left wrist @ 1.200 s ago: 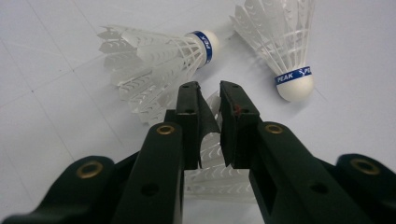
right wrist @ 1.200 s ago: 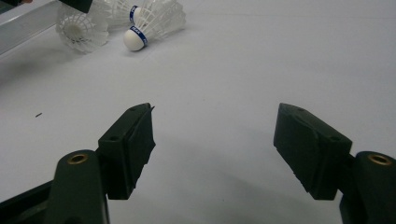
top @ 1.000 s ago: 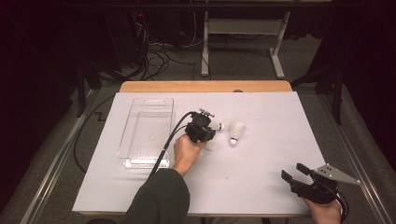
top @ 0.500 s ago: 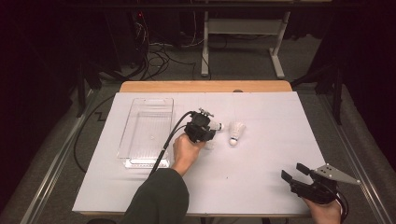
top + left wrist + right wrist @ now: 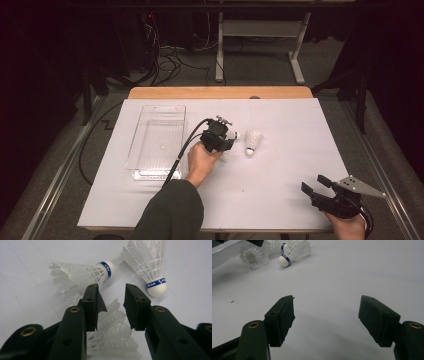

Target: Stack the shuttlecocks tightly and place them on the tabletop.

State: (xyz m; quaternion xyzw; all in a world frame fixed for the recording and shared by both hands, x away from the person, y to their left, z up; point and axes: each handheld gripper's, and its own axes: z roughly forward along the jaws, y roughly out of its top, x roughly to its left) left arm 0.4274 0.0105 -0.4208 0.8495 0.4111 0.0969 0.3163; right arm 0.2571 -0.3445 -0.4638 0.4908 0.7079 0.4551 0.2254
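Note:
Three white feather shuttlecocks with blue bands lie mid-table on the white sheet. In the left gripper view, one shuttlecock (image 5: 82,277) lies on its side at upper left and a second (image 5: 150,267) rests cork-down at upper right. The skirt of the third (image 5: 112,332) lies under the gap of my left gripper (image 5: 111,293). Its jaws have just been opening, and the pads stand apart from the feathers. In the high view the left gripper (image 5: 222,140) sits just left of a shuttlecock (image 5: 253,141). My right gripper (image 5: 312,186) rests open at the front right, holding nothing.
A clear plastic tray (image 5: 134,155) stands left of the left gripper, with nothing visible inside. The left gripper's cable (image 5: 180,155) runs past the tray's right edge. The white sheet (image 5: 280,165) is bare between the two grippers. In the right gripper view the shuttlecocks (image 5: 292,251) lie far off.

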